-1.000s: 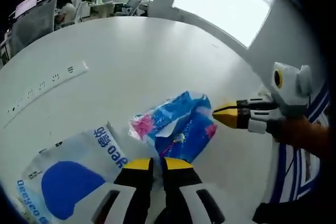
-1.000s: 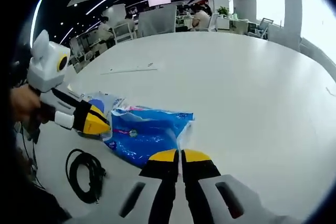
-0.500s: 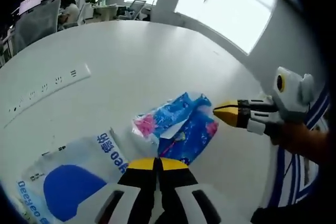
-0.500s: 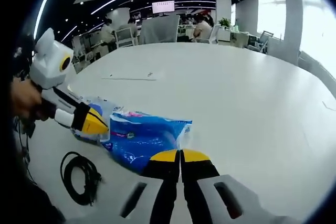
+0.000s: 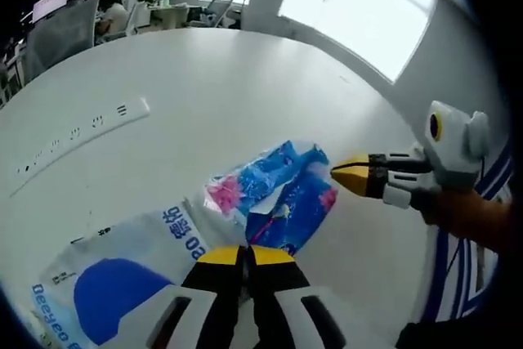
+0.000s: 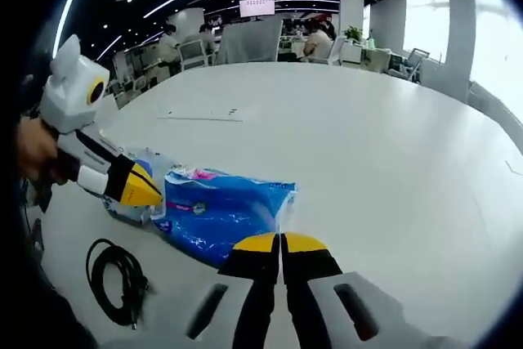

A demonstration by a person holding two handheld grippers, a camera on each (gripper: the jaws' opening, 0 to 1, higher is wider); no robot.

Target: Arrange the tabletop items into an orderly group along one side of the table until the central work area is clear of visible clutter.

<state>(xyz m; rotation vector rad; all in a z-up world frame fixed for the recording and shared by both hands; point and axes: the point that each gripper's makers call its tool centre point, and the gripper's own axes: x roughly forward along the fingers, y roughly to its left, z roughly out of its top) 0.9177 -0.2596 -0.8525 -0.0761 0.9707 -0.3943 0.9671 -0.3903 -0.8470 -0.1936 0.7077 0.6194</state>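
Note:
A blue and pink plastic packet (image 5: 276, 194) lies crumpled on the white table (image 5: 212, 79). My left gripper (image 5: 245, 252) is shut, its yellow tips pinching the packet's near end. My right gripper (image 5: 337, 175) comes in from the right, shut on the packet's clear edge. In the right gripper view the packet (image 6: 221, 212) runs from my right gripper (image 6: 280, 241) to the left gripper (image 6: 152, 194). A white pack with a blue oval (image 5: 114, 284) lies beside the packet; the left gripper partly hides this pack (image 6: 124, 207).
A white power strip (image 5: 82, 132) lies flat further out on the table. A coiled black cable (image 6: 114, 277) rests near the table edge below the left gripper. Office chairs (image 6: 249, 38) and seated people are beyond the far side.
The left jaws, slightly apart a second ago, have come together at the packet's end. Both views have shifted a little; the packet has stayed nearly in place.

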